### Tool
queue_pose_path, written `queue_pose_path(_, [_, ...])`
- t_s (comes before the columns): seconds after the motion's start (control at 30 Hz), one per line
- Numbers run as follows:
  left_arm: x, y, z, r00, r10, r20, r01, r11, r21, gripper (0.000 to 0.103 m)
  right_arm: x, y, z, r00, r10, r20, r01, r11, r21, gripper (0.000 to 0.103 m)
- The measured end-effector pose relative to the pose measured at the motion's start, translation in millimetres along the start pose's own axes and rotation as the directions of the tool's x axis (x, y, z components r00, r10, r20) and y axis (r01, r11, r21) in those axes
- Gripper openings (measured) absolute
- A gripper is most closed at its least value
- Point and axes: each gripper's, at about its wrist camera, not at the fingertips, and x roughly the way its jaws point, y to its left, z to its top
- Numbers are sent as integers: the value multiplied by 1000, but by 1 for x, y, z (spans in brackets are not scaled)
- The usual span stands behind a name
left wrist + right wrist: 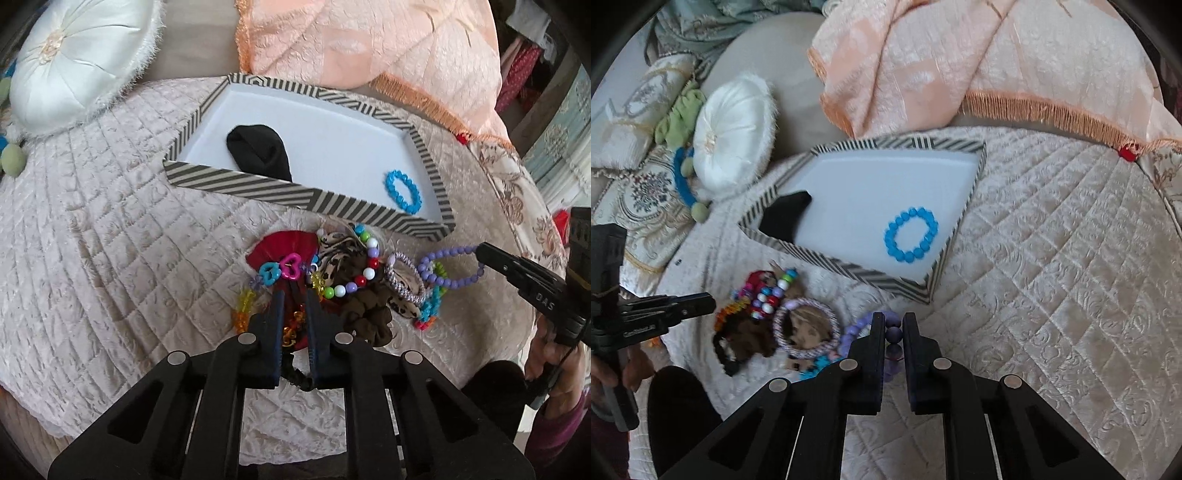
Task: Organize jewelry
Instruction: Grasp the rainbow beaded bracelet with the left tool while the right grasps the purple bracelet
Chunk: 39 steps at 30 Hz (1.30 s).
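Purple bead bracelet [894, 334] sits pinched in right hand-held gripper [894, 321].

Soft, even daylight, faint shadows; strong fisheye bending (dark vignetted corners), slight blur.

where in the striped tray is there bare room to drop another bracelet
The striped-rim white tray is mostly bare: its whole far half, and the middle strip between the black cloth pouch in the near left corner and the blue bead bracelet toward the near right. Crowded: the jewelry pile on the quilt just before the tray's near rim.
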Motion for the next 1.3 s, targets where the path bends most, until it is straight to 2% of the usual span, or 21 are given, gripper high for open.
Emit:
queue_pose_path(0.17, [-11, 4, 1, 1000, -6, 20, 6, 1000, -24, 9, -20, 12, 8, 999, 19, 48, -19, 1000, -20, 9])
queue_pose_path(0.3, [-12, -1, 0, 1000, -14, 6, 14, 1000, -8, 10, -31, 20, 12, 997, 25, 69, -23, 999, -37, 9])
queue_pose_path(0.37, [-8, -4, -2, 1000, -7, -7, 7, 1000, 1, 18, -32, 21, 12, 997, 27, 69, -25, 999, -39, 9])
queue_pose_path(0.43, [-2, -7, -4, 1000, 24, -16, -24, 1000, 12, 39, -32, 23, 11, 998, 26, 66, -23, 999, -45, 9])
queue_pose_path(0.63, [23, -9, -2, 998, 48, -49, -48, 999, -3, 40, -35, 25, 7, 998, 29, 62, -26, 999, -48, 9])
queue_pose_path(0.7, [32, -12, 0, 996, 62, -64, -61, 998, 9, 38, -36, 26, 7, 997, 31, 64, -28, 998, -48, 9])
queue_pose_path(0.73, [35, -12, 1, 996, 64, -65, -63, 998, 9, 27, -37, 27, 7, 997, 31, 66, -28, 998, -50, 9])
queue_pose_path(0.8, [41, -11, 4, 996, 58, -74, -58, 998, -2, 14, -38, 30, 6, 997, 32, 67, -29, 998, -53, 9])
queue_pose_path(0.87, [41, -7, 9, 996, 44, -72, -47, 998, -34, 10, -38, 32, 6, 997, 34, 67, -30, 998, -56, 9])
queue_pose_path(1.0, [27, 6, 17, 999, -1, -45, -4, 995, -102, 8, -40, 34, 5, 997, 37, 68, -33, 998, -58, 9])
queue_pose_path(1.3, [-6, 10, 22, 1000, -4, 24, 7, 994, -111, 8, -46, 43, 9, 995, 55, 86, -49, 996, -71, 9])
